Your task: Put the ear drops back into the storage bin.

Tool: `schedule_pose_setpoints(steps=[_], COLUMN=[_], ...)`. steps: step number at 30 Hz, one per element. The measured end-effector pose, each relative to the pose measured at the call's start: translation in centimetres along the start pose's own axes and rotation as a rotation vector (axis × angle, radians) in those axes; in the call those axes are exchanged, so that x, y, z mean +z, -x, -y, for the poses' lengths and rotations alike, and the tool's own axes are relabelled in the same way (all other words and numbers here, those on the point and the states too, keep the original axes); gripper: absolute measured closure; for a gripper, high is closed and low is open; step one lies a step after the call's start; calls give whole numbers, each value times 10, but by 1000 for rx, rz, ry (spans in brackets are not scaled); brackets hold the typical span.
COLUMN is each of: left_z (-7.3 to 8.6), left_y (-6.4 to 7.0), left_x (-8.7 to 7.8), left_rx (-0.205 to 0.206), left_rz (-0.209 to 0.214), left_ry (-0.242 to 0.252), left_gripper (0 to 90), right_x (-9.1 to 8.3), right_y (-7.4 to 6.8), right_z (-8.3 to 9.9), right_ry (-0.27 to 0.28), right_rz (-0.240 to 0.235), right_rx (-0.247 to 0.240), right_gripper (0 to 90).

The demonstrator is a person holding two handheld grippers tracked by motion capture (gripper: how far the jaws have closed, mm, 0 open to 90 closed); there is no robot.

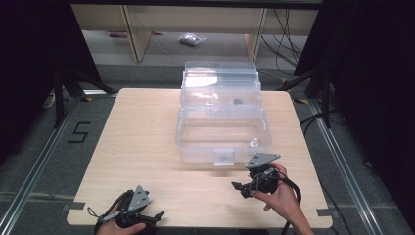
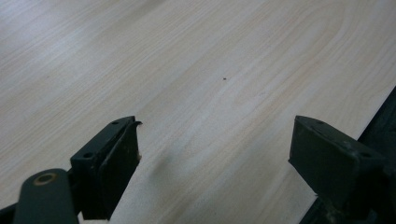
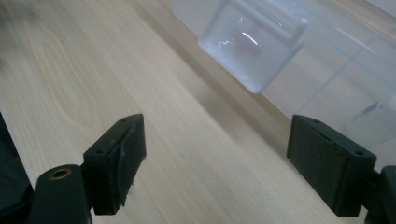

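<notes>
Pale wood-grain table (image 1: 147,147), rounded at the corners, smooth and matte, with fine streaked grain running across it in both gripper views. On its far half, centred, a clear plastic box (image 1: 222,132): rectangular, glossy, see-through walls, lid (image 1: 220,81) swung up and back behind the open tub. At the middle of its near wall, a small squarish translucent latch (image 1: 224,157), thick-walled and rounded, seen close in the right gripper view (image 3: 252,46). Inside the tub near its front right corner, a small whitish bottle-like thing (image 1: 254,142), too small to make out further.

Right gripper (image 1: 241,187), black with a grey 3-cornered plate on top, held just in front of the box's near wall, close to the latch but apart from it, pointing toward the person's left. Jaws spread wide, 2 flat black pads with nothing between them but bare table, touching nothing.

Left gripper (image 1: 159,214), same build, low at the table's near edge, well apart from the box. Jaws likewise wide apart (image 2: 215,158), empty, above bare wood beside the edge.
</notes>
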State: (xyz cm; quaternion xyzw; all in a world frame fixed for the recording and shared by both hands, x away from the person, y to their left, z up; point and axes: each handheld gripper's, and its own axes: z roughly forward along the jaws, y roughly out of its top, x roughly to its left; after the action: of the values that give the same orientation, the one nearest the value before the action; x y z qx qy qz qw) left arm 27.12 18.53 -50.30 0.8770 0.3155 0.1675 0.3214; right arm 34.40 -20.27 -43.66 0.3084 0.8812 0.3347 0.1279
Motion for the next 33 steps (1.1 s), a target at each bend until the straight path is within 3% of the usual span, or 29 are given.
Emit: schedule_pose_setpoints(steps=[3, 11, 12, 13, 17, 18, 21, 22, 24, 25, 26, 28, 29, 30, 33], left_z=[0, 0, 0, 0, 0, 0, 0, 0, 0, 0, 0, 0, 0, 0, 0], left_y=[0, 0, 1, 0, 0, 0, 0, 2, 2, 1, 1, 2, 0, 0, 0], left_x=[0, 0, 0, 0, 0, 0, 0, 2, 2, 1, 2, 2, 0, 0, 0], left_rx=[1, 2, -12, 3, 1, -2, -1, -38, -39, -16, -11, -27, 3, 0, 1], left_rz=[2, 2, 4, 1, 5, 1, 2, -3, -5, -2, -7, -4, -1, -2, -2], left_ry=[-2, -3, -2, -2, -4, -2, -2, 31, 31, 10, 5, 17, -7, -3, -1], left_gripper=[153, 153, 153, 153, 153, 154, 153, 153, 153, 153, 153, 154, 154, 153, 154], right_x=[1, 3, 4, 3, 8, 7, 10, 11, 10, 13, 11, 13, 12, 13, 9], right_y=[-2, -5, -7, -7, -11, -12, -15, -17, -16, -17, -19, -21, -20, -21, -22], right_z=[6, 15, 17, 18, 23, 24, 27, 28, 29, 31, 33, 35, 36, 39, 42], right_ry=[17, 7, 10, 2, 34, 12, 31, 34, 24, 48, 26, 38, 30, 55, 47], right_rz=[16, -3, -4, -9, -1, -11, -32, -24, -25, -34, -45, -43, -49, -48, -45], right_rx=[24, 42, 52, 45, 52, 57, 54, 72, 50, 60, 68, 85, 58, 52, 81], right_gripper=[207, 207, 207, 207, 207, 207, 208, 208, 208, 208, 206, 207, 206, 205, 205])
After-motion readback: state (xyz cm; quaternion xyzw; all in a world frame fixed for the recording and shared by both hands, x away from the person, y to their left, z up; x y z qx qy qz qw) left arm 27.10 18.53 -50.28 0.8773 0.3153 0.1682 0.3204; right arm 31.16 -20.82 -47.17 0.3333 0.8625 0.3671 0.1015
